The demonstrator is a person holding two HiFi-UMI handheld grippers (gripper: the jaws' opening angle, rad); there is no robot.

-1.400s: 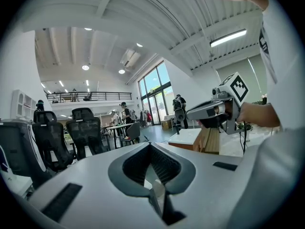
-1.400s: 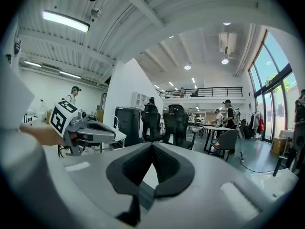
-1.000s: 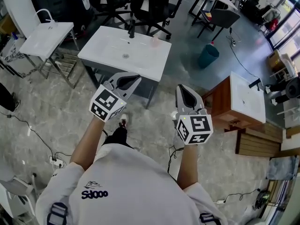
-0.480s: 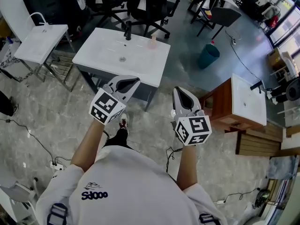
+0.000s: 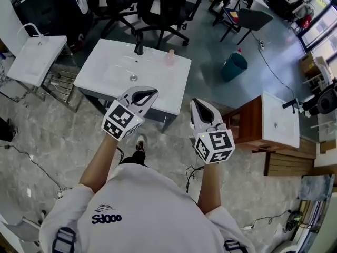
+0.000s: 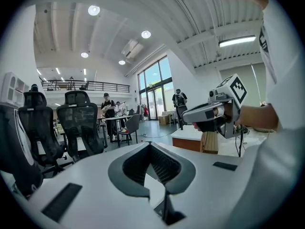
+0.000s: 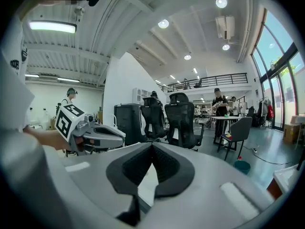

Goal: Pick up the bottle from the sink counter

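Left tongs (image 5: 147,93) and right tongs (image 5: 197,104): both closed tip to tip, nothing between the jaws, as each gripper view confirms. They are held side by side in the air at the near side of the white sink bench (image 5: 105,73) and touch nothing. The bottle (image 5: 170,57) is small and pale pink. It stands upright at the bench's far edge, just right of the black faucet (image 5: 139,47) and well apart from both tongs. A teal bin (image 5: 234,66) stands on the floor beyond the bench. A wooden cabinet (image 5: 247,117) stands to the right.
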